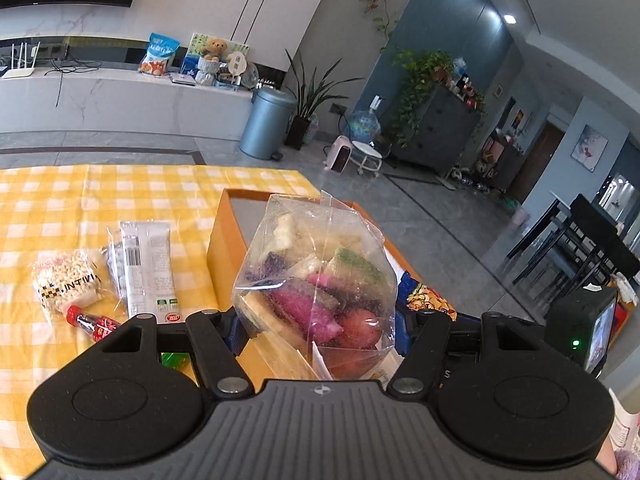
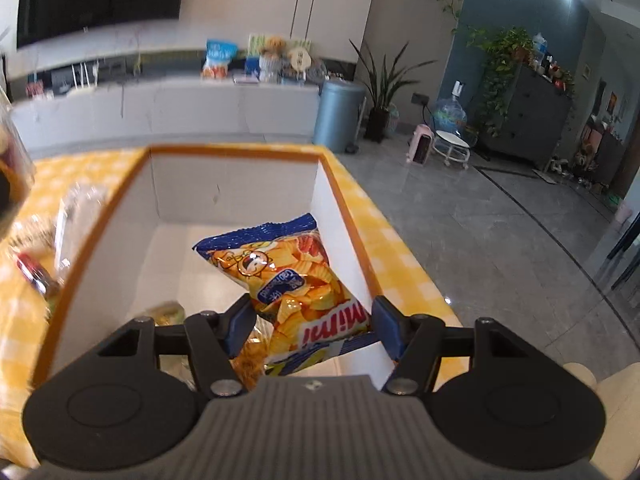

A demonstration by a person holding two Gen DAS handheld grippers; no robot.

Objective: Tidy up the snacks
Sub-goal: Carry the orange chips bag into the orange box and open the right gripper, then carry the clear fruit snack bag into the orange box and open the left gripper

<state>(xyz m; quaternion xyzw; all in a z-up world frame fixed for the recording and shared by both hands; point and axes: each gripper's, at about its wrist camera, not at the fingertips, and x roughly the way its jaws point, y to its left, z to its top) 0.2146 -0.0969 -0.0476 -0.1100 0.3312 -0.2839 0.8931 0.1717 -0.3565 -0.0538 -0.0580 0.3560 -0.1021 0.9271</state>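
Between the blue pads of the left gripper (image 1: 320, 330), a clear bag of coloured snacks (image 1: 316, 280) is clamped, raised beside the orange box (image 1: 224, 236). Grasped by the right gripper (image 2: 310, 326), a chip packet (image 2: 288, 276) hangs inside that box. Beyond, more snacks (image 1: 148, 268) lie on the yellow-checked table (image 1: 120, 188).
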